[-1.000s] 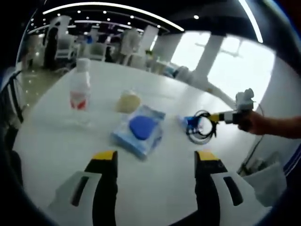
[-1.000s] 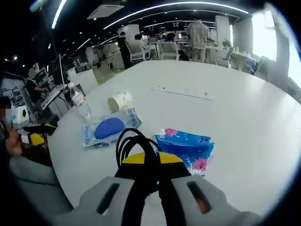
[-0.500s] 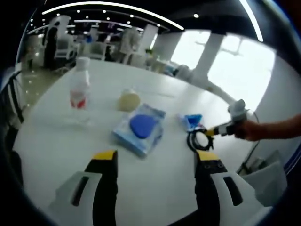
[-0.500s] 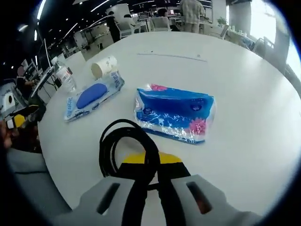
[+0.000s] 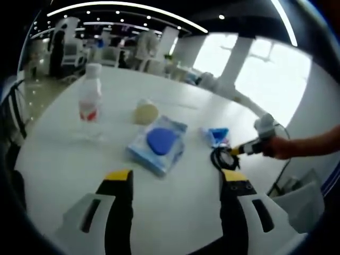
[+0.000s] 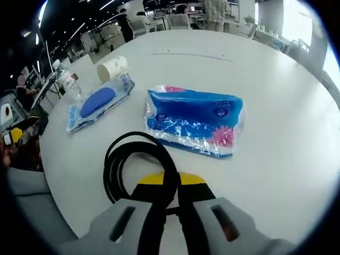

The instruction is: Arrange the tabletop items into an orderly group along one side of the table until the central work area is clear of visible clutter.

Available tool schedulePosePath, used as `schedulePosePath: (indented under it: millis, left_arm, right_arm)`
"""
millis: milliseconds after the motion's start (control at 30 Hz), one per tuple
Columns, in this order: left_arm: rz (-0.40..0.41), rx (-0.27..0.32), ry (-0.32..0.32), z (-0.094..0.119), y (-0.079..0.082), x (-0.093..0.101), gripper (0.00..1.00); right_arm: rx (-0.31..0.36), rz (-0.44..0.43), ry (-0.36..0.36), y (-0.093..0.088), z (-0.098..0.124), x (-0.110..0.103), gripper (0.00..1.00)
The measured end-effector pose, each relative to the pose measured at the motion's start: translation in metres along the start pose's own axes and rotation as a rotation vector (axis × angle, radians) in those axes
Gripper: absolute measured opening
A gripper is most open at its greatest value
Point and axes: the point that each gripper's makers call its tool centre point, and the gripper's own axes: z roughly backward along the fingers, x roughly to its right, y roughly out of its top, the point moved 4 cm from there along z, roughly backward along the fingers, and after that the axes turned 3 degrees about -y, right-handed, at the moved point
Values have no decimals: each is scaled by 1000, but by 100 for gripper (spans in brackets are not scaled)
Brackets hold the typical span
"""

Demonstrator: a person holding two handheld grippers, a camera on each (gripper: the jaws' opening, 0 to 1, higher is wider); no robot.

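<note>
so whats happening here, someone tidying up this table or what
A person is clearing a white table with handheld tongs. The right tongs are shut on a coiled black cable, held low beside a blue tissue pack. The left tongs are open and hold nothing, pointed at a blue wipes pack. A paper cup lying on its side and an upright water bottle sit farther back.

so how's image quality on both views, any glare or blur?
Left gripper view: the windows are blown out white, the background is soft, and the bottle is slightly blurred. Right gripper view: the tissue pack and black cable are fairly sharp, with glints on the plastic wrap; fisheye bends the table edge, and there's bright window glare at upper right.
</note>
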Motion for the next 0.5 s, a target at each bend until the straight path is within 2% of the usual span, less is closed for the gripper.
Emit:
schedulePosePath:
  millis: [367,400,500]
  left_arm:
    - [-3,-8,0,-1,-1,1,62]
    - [-2,-9,-1,-1,-2,1,62]
    - [-2,-11,0,-1,-2,0,61]
  right_arm:
    - [-5,3,0,-1,1,-3,6]
    - [-5,-3,0,1,-5,2,6]
    - [-4,-6,8,0,-6,0,6]
